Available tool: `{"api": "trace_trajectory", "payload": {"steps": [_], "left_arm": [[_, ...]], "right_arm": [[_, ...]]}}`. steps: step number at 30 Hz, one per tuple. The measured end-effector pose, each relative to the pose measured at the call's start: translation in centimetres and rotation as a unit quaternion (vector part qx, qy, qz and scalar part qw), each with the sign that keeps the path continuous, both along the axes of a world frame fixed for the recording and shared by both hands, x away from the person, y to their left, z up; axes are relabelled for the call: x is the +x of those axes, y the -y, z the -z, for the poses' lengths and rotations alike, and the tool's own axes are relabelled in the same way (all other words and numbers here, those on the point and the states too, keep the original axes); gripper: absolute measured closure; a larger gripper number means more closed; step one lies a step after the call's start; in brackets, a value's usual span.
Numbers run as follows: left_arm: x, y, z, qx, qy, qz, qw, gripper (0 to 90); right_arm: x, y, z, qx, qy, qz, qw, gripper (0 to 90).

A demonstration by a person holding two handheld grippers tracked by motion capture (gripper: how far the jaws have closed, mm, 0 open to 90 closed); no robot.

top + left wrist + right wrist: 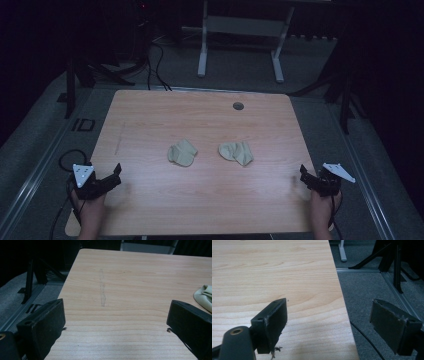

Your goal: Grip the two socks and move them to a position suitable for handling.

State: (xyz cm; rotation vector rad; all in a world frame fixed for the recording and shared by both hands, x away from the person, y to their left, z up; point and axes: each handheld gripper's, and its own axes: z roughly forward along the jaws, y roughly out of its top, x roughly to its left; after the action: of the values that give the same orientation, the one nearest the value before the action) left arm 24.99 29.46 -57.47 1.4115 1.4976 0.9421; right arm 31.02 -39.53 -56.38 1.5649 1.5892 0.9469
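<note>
Two crumpled beige socks lie near the middle of the wooden table (150, 115): one sock (182, 153) to the left, the other sock (236, 152) to the right. My left gripper (116, 176) rests at the table's front left corner, held by a hand, jaws open and empty. In the left gripper view its gripper (116, 317) frames bare wood, and a bit of the left sock (203, 296) peeks in at the right edge. My right gripper (303, 176) sits at the front right edge, open and empty. The right gripper view has its gripper (328, 317) straddling the table edge.
A round grey grommet (238, 106) is set in the table's far side. A faint scuff line (102, 287) marks the wood at left. Grey carpet (372, 290) and dark stand legs (345, 95) surround the table. A white desk frame (240, 35) stands beyond.
</note>
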Motion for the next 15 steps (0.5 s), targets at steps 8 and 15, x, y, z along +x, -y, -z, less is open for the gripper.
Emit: {"api": "trace_trajectory", "payload": {"steps": [8, 15], "left_arm": [[0.1, 0.1, 0.0, -0.001, 0.0, 0.006, 1.0, 1.8], [0.2, 0.1, 0.1, -0.002, -0.004, 0.008, 1.0, 1.8]], "right_arm": [[0.6, -0.2, -0.6, 0.024, -0.009, -0.035, 0.9991, 14.0], [1.8, -1.8, -1.0, 0.034, -0.037, -0.08, 0.9955, 14.6]]}}
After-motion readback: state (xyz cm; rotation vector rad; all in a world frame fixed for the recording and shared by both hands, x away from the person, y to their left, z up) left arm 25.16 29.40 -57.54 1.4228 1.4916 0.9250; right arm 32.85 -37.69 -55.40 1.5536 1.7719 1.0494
